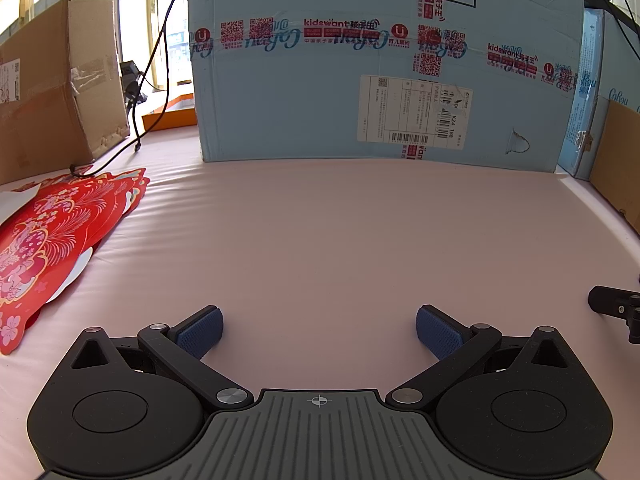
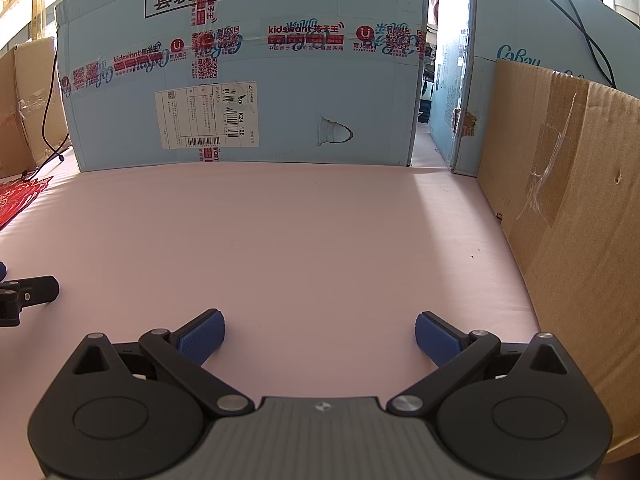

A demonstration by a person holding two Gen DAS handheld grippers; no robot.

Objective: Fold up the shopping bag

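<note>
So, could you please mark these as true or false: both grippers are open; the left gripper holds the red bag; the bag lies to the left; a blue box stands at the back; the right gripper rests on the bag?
1. Both grippers are open. True: left gripper and right gripper hold nothing.
2. The left gripper holds the red bag. False: the bag lies flat, untouched.
3. The bag lies to the left. True.
4. A blue box stands at the back. True.
5. The right gripper rests on the bag. False: only pink cloth lies under it.

A pink table (image 1: 320, 240) carries red shopping bags (image 1: 52, 236), cardboard boxes (image 1: 384, 60) and a black cable (image 1: 120, 152).
</note>
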